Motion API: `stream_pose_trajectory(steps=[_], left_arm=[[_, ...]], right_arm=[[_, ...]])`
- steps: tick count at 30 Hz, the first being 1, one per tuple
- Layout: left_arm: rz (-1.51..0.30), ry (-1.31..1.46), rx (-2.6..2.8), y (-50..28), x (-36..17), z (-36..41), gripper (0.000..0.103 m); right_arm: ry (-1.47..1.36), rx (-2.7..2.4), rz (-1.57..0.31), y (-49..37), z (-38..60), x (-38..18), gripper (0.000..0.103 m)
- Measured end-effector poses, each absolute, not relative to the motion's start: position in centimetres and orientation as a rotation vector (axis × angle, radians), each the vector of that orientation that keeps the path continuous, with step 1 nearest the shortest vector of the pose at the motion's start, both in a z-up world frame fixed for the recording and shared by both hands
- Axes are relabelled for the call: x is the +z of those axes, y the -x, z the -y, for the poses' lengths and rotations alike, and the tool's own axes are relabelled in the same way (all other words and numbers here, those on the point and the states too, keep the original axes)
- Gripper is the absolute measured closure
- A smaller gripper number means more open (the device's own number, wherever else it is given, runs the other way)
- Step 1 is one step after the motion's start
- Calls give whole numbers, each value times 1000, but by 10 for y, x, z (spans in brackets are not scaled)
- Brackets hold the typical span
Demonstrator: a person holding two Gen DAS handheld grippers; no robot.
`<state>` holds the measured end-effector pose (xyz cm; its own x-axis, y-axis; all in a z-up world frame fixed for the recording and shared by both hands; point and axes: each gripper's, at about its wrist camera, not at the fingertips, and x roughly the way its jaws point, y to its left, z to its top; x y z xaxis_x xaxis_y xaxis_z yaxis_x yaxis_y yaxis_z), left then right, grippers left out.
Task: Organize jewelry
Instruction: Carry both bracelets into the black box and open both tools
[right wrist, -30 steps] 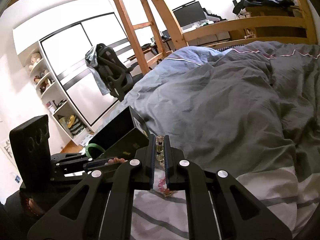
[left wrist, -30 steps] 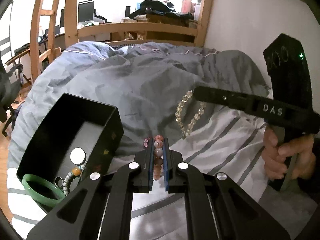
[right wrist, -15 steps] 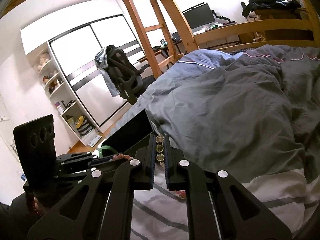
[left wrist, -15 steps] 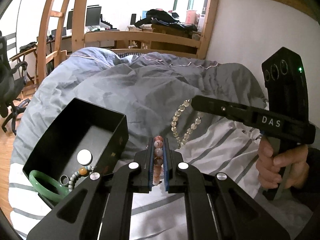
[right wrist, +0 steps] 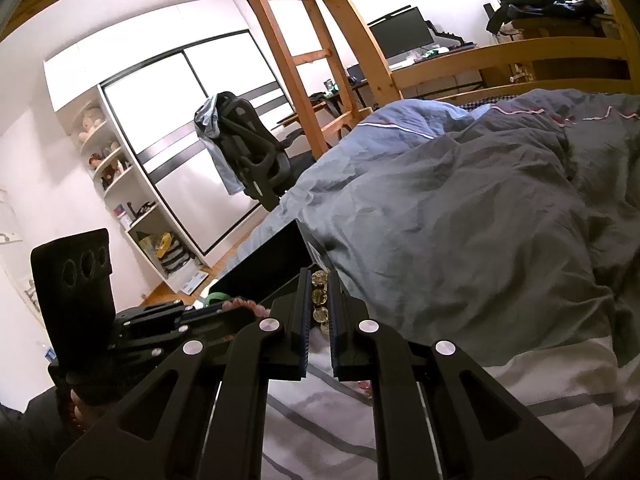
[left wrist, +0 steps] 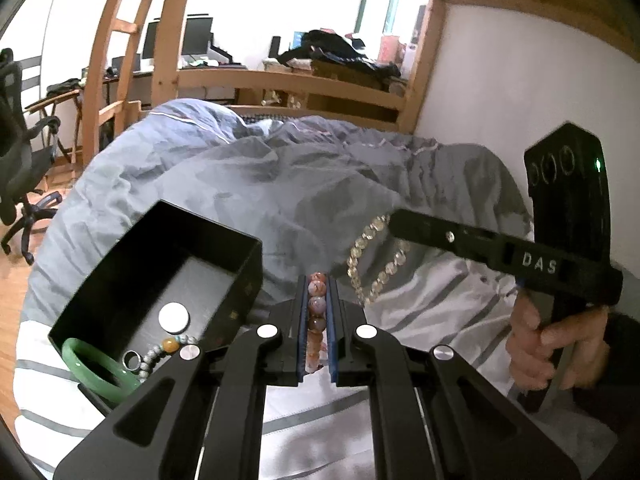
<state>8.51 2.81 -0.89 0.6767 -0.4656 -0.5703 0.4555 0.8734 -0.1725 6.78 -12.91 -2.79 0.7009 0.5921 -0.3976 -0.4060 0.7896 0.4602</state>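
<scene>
Two bracelets held | my left gripper (left wrist: 318,300) clamps reddish beads (left wrist: 317,304), right gripper (right wrist: 319,300) clamps clear beads (right wrist: 319,294) | I should lower each gently into black box (left wrist: 248,264), left.

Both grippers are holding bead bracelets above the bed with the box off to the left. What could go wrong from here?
1. The left gripper pinches the reddish bead bracelet by only a few round beads; they may roll out before reaching the black box.
2. The clear bead bracelet hangs as a loose loop from the right gripper, close to the left gripper, so the two might tangle or snag.
3. The box sits on a soft, rumpled duvet; a nudge could tip it.
</scene>
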Motion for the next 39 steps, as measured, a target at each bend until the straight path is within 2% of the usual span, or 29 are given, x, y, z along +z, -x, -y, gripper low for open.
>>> stream_pose_trajectory(steps=[24,39], left_arm=[[-465,150,-263,-75,21,-98,96],[-533,174,-120,-86,10,-122,96]], right_arm=[[-300,704,-527,-90,65,-1,94],[-225,721,-573,-108,21,-5,94]])
